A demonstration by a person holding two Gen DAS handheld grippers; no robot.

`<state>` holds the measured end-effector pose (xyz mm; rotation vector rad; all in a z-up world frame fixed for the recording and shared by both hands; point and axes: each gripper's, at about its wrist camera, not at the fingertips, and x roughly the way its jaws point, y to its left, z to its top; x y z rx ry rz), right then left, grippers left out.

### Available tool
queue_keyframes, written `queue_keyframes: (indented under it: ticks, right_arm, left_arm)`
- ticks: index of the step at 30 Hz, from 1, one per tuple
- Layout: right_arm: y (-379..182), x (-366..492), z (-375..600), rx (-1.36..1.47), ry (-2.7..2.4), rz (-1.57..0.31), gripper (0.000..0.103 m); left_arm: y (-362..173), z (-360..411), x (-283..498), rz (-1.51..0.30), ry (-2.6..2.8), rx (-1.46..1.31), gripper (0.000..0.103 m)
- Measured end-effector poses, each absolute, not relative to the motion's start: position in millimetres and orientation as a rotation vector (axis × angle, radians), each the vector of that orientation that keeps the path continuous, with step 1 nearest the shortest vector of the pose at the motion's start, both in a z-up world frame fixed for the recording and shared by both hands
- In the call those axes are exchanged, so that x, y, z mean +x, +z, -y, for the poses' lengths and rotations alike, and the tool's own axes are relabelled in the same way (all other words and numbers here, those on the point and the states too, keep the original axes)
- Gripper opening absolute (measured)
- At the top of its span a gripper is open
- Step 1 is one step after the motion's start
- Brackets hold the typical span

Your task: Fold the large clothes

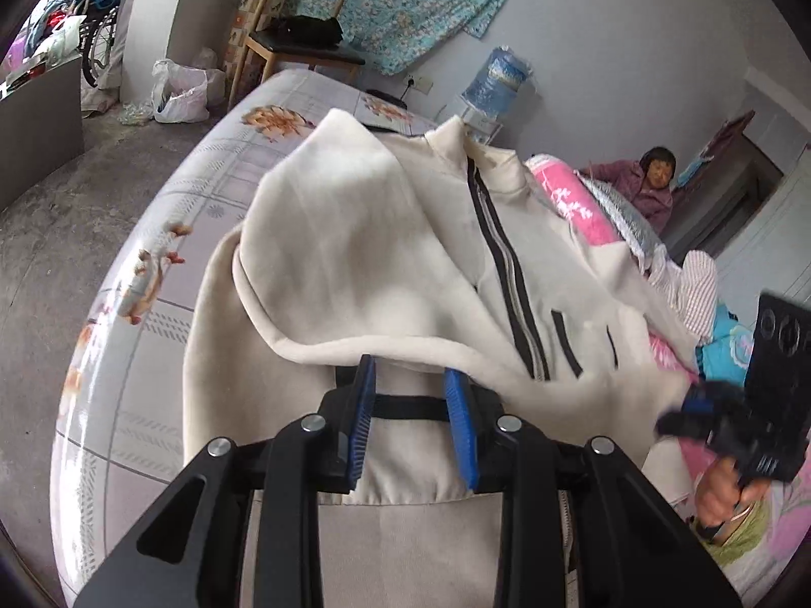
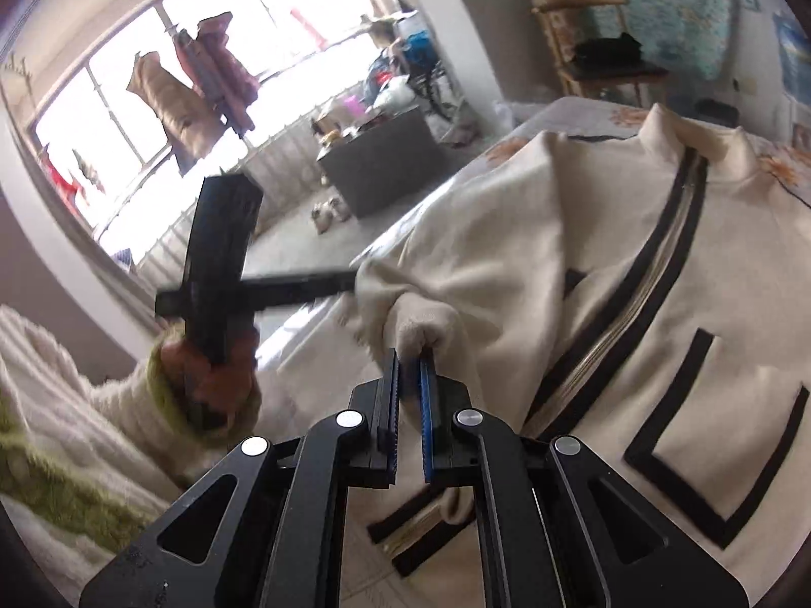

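Note:
A cream zip-up jacket with black trim lies on a bed, front up, its zipper running down the middle. My left gripper is open, its blue pads just under a raised folded edge of the jacket, not clamping it. My right gripper is shut on a bunched cream fold of the jacket and lifts it slightly. The right gripper also shows in the left wrist view, blurred at the jacket's right side. The left gripper appears in the right wrist view, blurred.
The bed has a floral sheet. Pink and blue bedding is piled at the far right, where a person sits. A wooden chair and a plastic bag stand beyond the bed. A large window has clothes hanging.

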<state>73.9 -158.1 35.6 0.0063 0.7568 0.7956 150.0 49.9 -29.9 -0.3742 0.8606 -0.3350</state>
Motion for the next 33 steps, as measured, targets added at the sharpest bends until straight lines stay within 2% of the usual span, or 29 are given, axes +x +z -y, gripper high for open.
queue_keyframes:
  ticks: [5,8,10,12,13,17,22,28,33]
  right_arm:
    - [-13,55,145,-0.06,0.729,-0.9,0.007]
    - [-30,50,153,0.01,0.669,-0.967,0.015]
    - [-32,41,165,0.104,0.658,-0.985,0.028]
    - [-30,37,175,0.187,0.631,-0.985,0.049]
    - [-29,36,182,0.232,0.619,-0.981,0.052]
    - [-35,40,206,0.521,0.627,-0.992,0.058]
    - [-57,60,209,0.881,0.707,-1.019,0.058]
    - [-86,69,183,1.1,0.764,-1.097,0.058]
    - [-99,78,164,1.196,0.741,-1.136,0.058]
  left_arm:
    - [-19,-31,153,-0.844,-0.374,-0.328,0.027]
    - [-32,-18,157,-0.899,-0.377,-0.296,0.027]
    - [-45,-17,158,-0.935,-0.374,-0.305,0.027]
    - [-53,-22,154,-0.959,-0.365,-0.311,0.027]
    - [-56,-26,152,-0.966,-0.361,-0.315,0.027]
    - [-59,-43,140,-0.973,-0.343,-0.349,0.027]
    - [-41,-58,122,-0.89,-0.366,-0.378,0.027]
    - [-58,-49,127,-0.962,-0.39,-0.385,0.027]
    - [-84,-47,131,-1.051,-0.445,-0.515,0.027]
